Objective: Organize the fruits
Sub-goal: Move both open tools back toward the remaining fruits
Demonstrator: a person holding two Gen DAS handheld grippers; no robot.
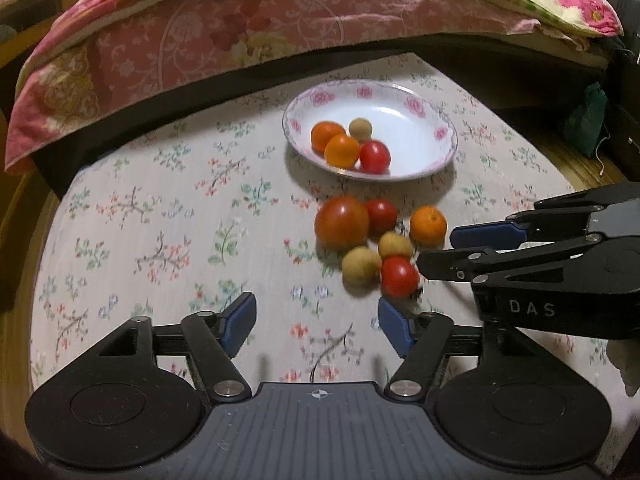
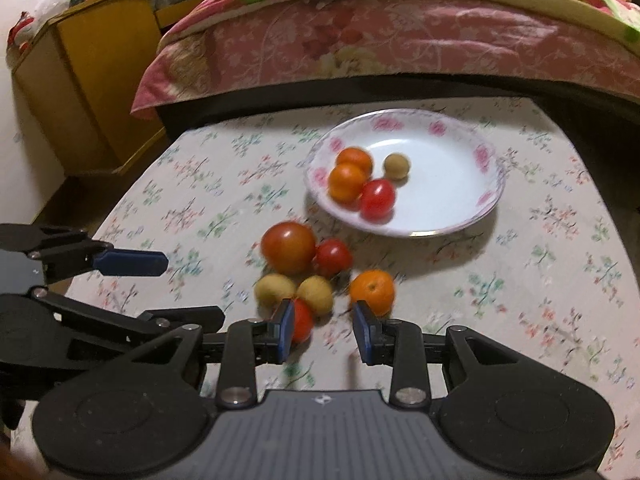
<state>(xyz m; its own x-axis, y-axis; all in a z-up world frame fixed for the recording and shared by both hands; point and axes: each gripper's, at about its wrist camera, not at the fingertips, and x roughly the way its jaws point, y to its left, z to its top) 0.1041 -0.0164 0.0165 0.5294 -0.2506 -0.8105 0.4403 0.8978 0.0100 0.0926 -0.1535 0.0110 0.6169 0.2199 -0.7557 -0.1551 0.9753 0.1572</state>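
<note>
six fruits (image 1: 376,246) lie clustered on the flowered cloth (image 1: 160,220) just before the plate (image 1: 412,128), which holds four more. the left gripper (image 1: 316,326) stands wide and empty; the right gripper (image 2: 322,330) stands narrower, empty, beside a red tomato (image 2: 302,320).

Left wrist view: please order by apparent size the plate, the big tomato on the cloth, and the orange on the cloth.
1. Plate, clearly largest.
2. Big tomato.
3. Orange, smallest; it lies at a similar depth to the tomato, so this ranking seems fair.
</note>
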